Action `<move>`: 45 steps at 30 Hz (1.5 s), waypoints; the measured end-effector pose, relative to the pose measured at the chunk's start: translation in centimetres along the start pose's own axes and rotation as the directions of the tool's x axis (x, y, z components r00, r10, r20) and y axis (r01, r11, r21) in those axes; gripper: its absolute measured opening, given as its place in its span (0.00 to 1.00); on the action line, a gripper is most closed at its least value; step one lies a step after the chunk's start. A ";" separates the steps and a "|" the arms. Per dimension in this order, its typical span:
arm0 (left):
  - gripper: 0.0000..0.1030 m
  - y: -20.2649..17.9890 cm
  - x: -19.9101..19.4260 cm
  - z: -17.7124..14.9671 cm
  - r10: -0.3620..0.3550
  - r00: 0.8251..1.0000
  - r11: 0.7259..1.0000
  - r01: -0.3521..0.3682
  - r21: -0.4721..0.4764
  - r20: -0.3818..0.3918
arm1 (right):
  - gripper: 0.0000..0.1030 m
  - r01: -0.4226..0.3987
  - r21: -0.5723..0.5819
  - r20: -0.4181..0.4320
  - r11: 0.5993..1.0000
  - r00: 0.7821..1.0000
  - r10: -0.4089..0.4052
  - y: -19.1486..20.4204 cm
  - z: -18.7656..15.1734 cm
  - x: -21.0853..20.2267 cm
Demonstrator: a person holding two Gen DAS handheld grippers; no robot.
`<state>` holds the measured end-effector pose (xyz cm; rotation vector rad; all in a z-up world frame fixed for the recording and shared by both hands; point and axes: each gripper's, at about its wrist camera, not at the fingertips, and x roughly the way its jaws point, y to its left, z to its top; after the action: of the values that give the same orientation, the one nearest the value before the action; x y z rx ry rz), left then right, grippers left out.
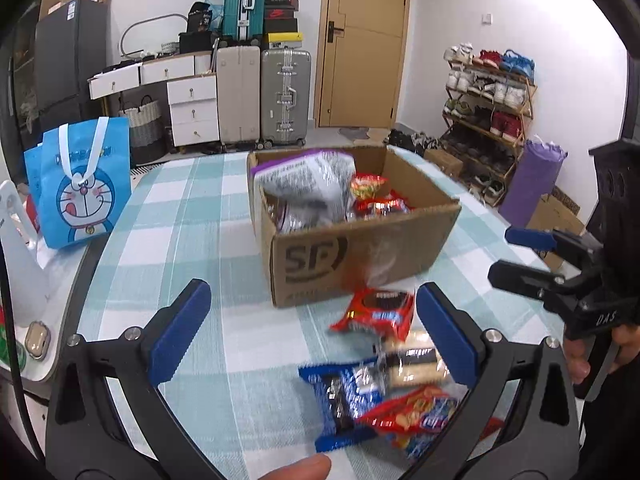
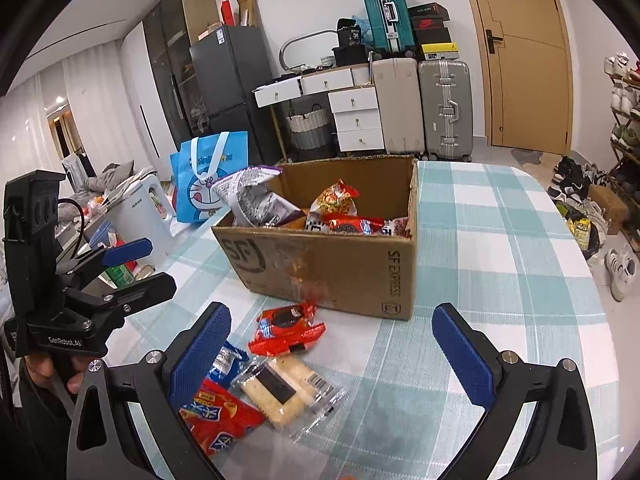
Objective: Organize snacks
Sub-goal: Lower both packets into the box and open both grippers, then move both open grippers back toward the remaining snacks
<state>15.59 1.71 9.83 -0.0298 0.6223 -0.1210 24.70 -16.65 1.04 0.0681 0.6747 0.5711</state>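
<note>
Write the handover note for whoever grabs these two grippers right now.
Left gripper: open, empty.
Right gripper: open, empty.
Box: on the checked table, already holding a purple-grey bag and several red packets.
Still on the table, in front of the box: red cookie pack, clear cracker pack, blue pack, red chip bag.
Done: some snacks are boxed.
Left: those four loose packs, probably into the box. The red cookie pack lies nearest the box.
</note>
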 end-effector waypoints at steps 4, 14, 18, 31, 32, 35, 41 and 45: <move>0.99 0.1 -0.8 -0.9 0.017 1.000 1.000 -0.017 -0.003 -0.006 | 0.99 0.011 -0.005 -0.002 1.000 1.000 -0.011 0.1 -0.6 -0.5; 0.99 -0.4 -1.2 -3.0 0.005 0.998 1.000 -0.006 -0.010 -0.064 | 0.99 0.027 0.017 -0.057 0.999 0.998 -0.026 -0.4 -1.9 -0.3; 0.99 -1.2 -0.9 -4.1 0.003 0.996 1.000 -0.002 0.016 -0.090 | 0.99 0.023 0.007 -0.075 1.000 0.997 -0.022 -0.2 -2.1 0.1; 0.99 -3.5 -1.0 -6.1 -0.093 0.984 0.992 0.105 0.072 -0.150 | 0.99 0.031 -0.087 -0.187 0.996 0.981 -0.047 0.3 -3.6 1.9; 0.99 -3.6 -1.1 -6.2 -0.103 0.983 0.990 0.115 0.075 -0.150 | 0.99 0.031 -0.094 -0.194 0.995 0.980 -0.049 0.3 -3.7 2.0; 0.99 -3.9 -1.5 -6.2 -0.157 0.977 0.983 0.169 0.071 -0.146 | 0.99 0.032 -0.104 -0.220 0.994 0.974 -0.054 0.2 -4.0 2.4; 0.99 -5.5 -1.4 -6.9 -0.208 0.960 0.965 0.233 0.123 -0.188 | 0.99 0.041 -0.098 -0.243 0.994 0.968 -0.064 -0.3 -4.3 2.9; 0.99 -6.3 -0.8 -7.7 -0.209 0.954 0.958 0.244 0.150 -0.216 | 0.99 0.049 -0.092 -0.249 0.995 0.966 -0.070 -0.6 -4.3 3.1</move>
<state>9.83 -4.44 4.41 0.0825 0.8045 -0.4061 24.28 -16.05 -4.26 -0.1058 0.8956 0.5548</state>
